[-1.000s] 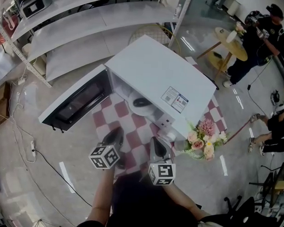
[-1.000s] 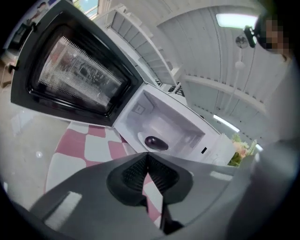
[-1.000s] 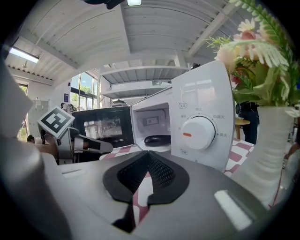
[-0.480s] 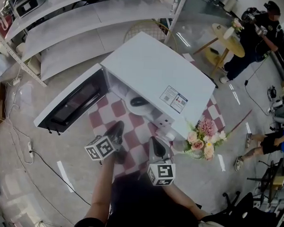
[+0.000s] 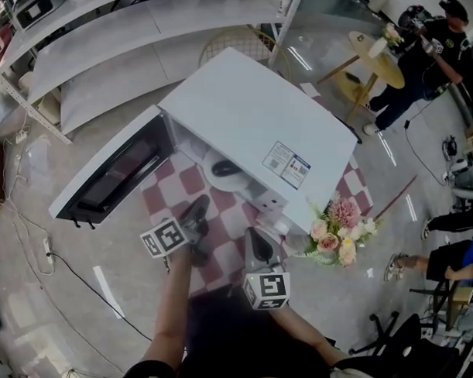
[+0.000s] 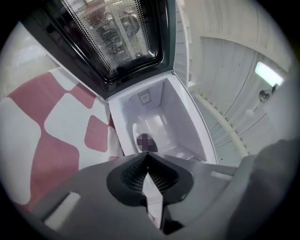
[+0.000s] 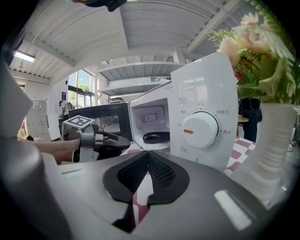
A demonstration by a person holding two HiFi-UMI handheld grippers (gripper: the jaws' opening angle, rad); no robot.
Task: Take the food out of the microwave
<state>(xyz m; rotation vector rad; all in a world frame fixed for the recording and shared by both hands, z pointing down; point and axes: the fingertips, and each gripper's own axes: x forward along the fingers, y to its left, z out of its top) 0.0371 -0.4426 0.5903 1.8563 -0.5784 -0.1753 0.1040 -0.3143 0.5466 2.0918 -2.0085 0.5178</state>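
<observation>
Food (image 5: 224, 169) lies half hidden inside microwave (image 5: 246, 123); left tongs (image 6: 147, 157), right tongs (image 7: 149, 154) both closed.

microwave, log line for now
microwave door open | dark food inside | left gripper shut, empty | right gripper shut, empty

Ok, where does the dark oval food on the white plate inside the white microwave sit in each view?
Head view: dark oval food, centre, in the open white microwave cavity.
Left gripper view: food just below centre, deep in the cavity.
Right gripper view: food centre, left of the round white dial.
Shared landmark: the black-windowed open door.
</observation>
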